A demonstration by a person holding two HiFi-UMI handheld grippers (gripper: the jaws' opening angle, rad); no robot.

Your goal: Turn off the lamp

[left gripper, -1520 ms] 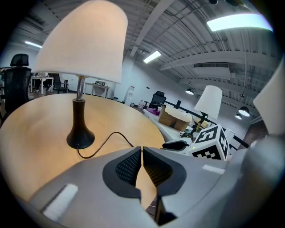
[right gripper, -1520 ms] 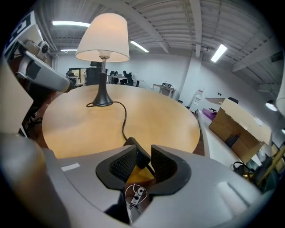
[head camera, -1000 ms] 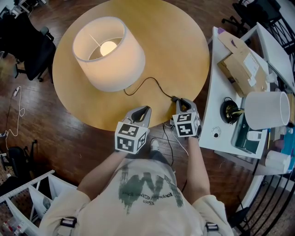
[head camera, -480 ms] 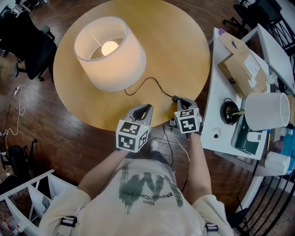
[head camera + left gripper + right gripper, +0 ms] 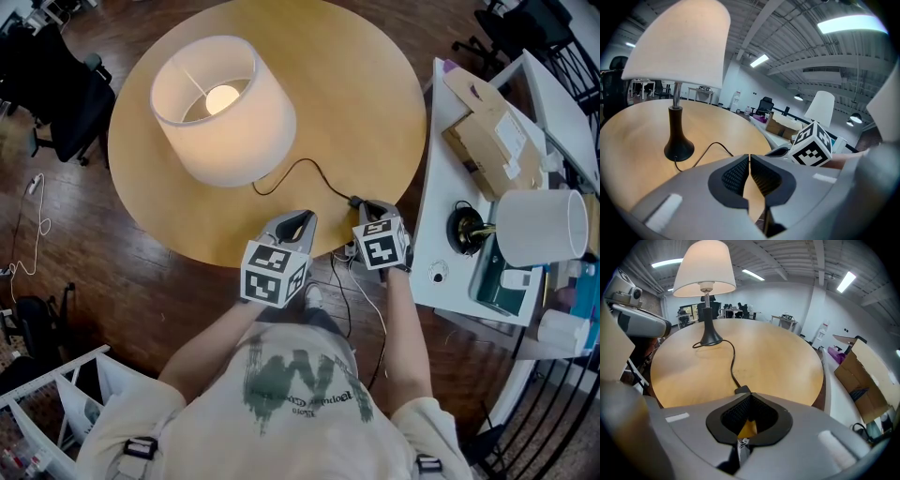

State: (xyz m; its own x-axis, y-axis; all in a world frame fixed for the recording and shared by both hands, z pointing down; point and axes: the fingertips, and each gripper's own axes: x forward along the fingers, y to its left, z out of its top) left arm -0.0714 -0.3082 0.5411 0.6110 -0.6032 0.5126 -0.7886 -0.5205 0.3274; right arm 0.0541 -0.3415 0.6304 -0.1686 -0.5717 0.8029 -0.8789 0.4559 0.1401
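white-shaded lamp with dark base (image 5: 225, 112) lit, far side of round wooden table (image 5: 375, 94); its black cord (image 5: 314, 171) runs to a black inline switch (image 5: 742, 390) at the near edge, likely why the right gripper (image 5: 749, 397) sits there: jaws just closed, pressed together, nothing between, tips at switch. left gripper (image 5: 749, 158) pressed together, empty, just beside

L grpr (image 5: 750, 156) shut; R grpr (image 5: 749, 396) just-closed, empty
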